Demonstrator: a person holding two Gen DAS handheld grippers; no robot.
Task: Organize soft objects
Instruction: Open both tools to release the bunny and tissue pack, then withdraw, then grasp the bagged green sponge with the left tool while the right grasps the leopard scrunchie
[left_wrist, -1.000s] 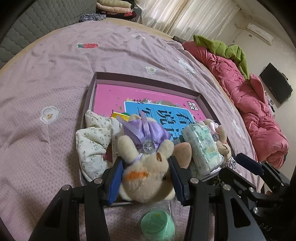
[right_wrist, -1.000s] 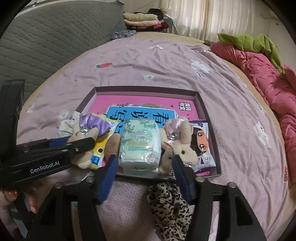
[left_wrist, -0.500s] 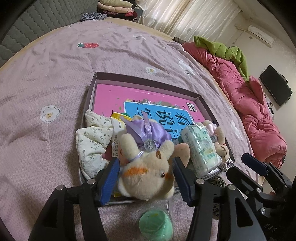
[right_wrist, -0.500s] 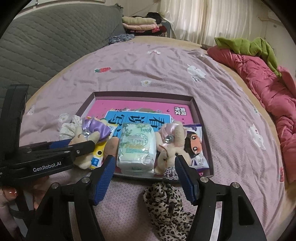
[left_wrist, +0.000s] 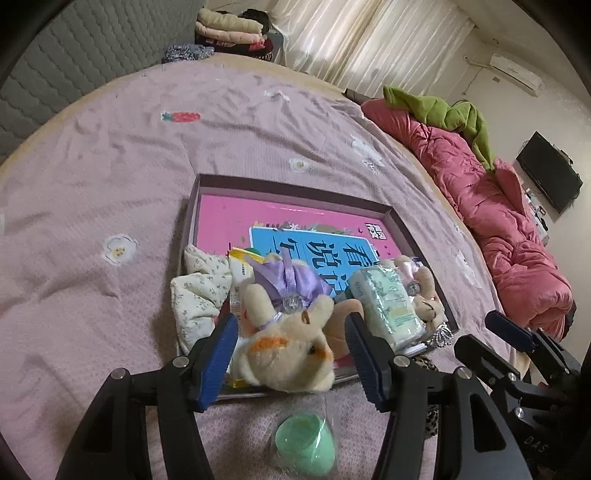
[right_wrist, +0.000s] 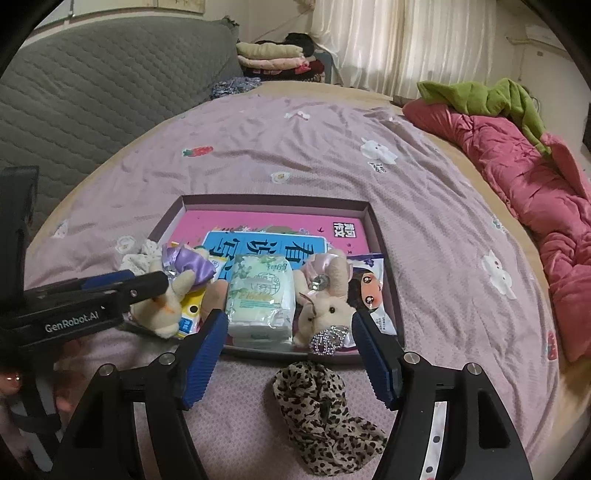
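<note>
Left gripper (left_wrist: 291, 354) jaws wide, just been opening; cream plush rabbit with purple bow (left_wrist: 286, 341) between pads, untouched, at near edge of shallow purple box (left_wrist: 295, 190).

Right gripper (right_wrist: 286, 354) also opening, empty. Leopard-print fabric scrunchie (right_wrist: 325, 410) on bedspread, lower centre, directly below right gripper, long axis toward lower right; right hand nearer.

Fuzzy plush rabbit (left_wrist: 291, 354), satin purple bow (left_wrist: 295, 280), glossy plastic tissue pack (right_wrist: 260, 295), matt waffle-textured bedspread (right_wrist: 295, 147).

Left gripper (left_wrist: 291, 363): black plastic frame, blue ribbed pads, silver screw heads at pivots. Right gripper (right_wrist: 290, 360): same build, plus white strip with dark dots on one arm. "GenRobot.AI" printed white on the left body.
</note>
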